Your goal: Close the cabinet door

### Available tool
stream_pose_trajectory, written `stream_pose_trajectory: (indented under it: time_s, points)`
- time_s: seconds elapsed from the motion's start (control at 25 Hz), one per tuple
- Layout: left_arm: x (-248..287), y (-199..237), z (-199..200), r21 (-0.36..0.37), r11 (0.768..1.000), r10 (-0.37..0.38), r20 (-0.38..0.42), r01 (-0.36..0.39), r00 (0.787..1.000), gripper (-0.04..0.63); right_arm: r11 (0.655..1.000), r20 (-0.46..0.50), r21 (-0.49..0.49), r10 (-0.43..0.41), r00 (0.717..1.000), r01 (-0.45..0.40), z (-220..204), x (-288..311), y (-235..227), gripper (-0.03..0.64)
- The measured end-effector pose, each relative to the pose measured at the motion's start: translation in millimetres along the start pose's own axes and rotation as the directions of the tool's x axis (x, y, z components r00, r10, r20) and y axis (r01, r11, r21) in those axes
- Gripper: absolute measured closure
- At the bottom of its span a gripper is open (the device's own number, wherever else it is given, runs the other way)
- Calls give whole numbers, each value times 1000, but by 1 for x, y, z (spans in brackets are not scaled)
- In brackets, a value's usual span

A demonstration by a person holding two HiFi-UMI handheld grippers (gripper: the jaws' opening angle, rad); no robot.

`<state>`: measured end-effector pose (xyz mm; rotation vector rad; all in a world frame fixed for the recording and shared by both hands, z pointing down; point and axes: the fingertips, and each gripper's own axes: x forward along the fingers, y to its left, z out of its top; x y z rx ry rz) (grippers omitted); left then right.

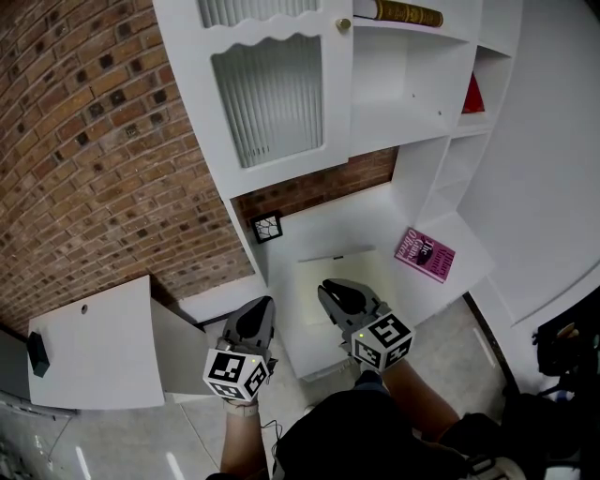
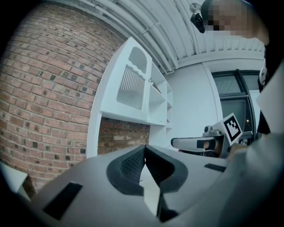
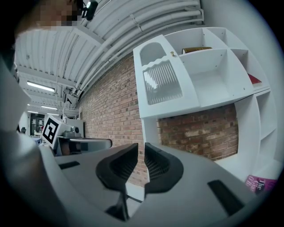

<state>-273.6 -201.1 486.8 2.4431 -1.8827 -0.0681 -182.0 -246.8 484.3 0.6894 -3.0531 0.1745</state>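
Brickwork [image 1: 84, 141] backs a white cabinet [image 1: 412, 84] with open shelves on its right half and a desk surface [image 1: 375, 225] below. Door [image 1: 272, 94], a white panel with ribbed glass, covers the upper left compartment. In the head and right gripper views it lies flush against the frame, with no gap visible at its knob edge. Both tongs are held level low in front of the desk, side by side and apart from each other, with the door well above and ahead of them; neither touches it. Left gripper [image 1: 265, 302] has its jaws pressed together at the tips with nothing between them, and it sits roughly below the door's hinge side. Right gripper [image 1: 325, 286] has its jaws all but together, only a thin slit showing, also empty, and it sits roughly below the knob side. Pink book [image 1: 424, 255] lies flat on the desk to the right of the right gripper. Brown book [image 1: 403, 13] lies on the top shelf just right of the door. Brass knob [image 1: 344, 23] sits at the door's upper right corner.
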Motion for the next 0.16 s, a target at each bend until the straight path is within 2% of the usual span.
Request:
stream_pose_trajectory:
  time_s: [0.16]
  points:
    - [-1,2,-2,-11,1000,4,-3,-4,1000,584,1000,-2,4,-2,1000,2,0,1,-1,569]
